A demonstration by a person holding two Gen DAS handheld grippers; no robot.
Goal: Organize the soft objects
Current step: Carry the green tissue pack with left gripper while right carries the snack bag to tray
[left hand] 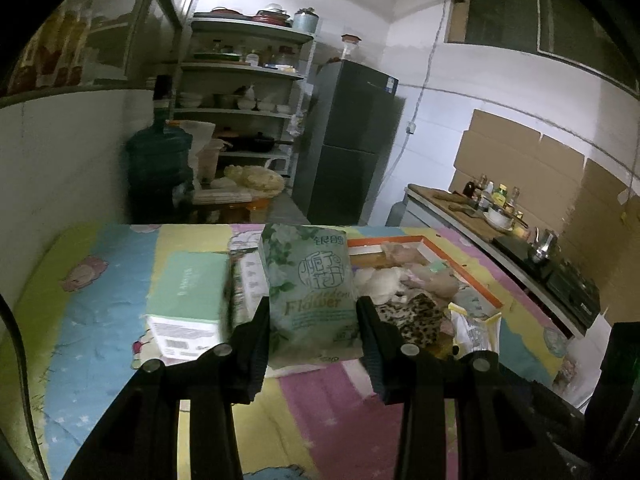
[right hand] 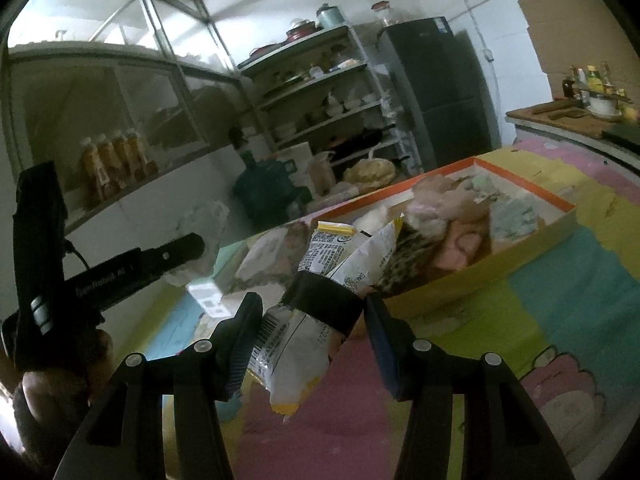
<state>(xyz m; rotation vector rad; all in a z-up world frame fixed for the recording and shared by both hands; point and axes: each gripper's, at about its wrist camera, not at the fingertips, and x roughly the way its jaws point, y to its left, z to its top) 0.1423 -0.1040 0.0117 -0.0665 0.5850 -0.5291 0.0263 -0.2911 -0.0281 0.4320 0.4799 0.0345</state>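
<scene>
Grippers both clamping: left gripper (left hand: 312,332) squeezing tissue pack (left hand: 310,296), right gripper (right hand: 310,332) pinching snack bag (right hand: 320,300) beside tray (right hand: 520,248) on mat (left hand: 100,300).

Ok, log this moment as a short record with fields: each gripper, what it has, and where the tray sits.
left gripper: fingers either side of the upright pale green floral tissue pack, apparently gripping it
right gripper: holds the white and yellow plastic snack bag with a black band, lifted off the mat
orange-rimmed shallow tray: on the pastel patchwork mat, filled with soft items
mint green box: left of the tissue pack
</scene>
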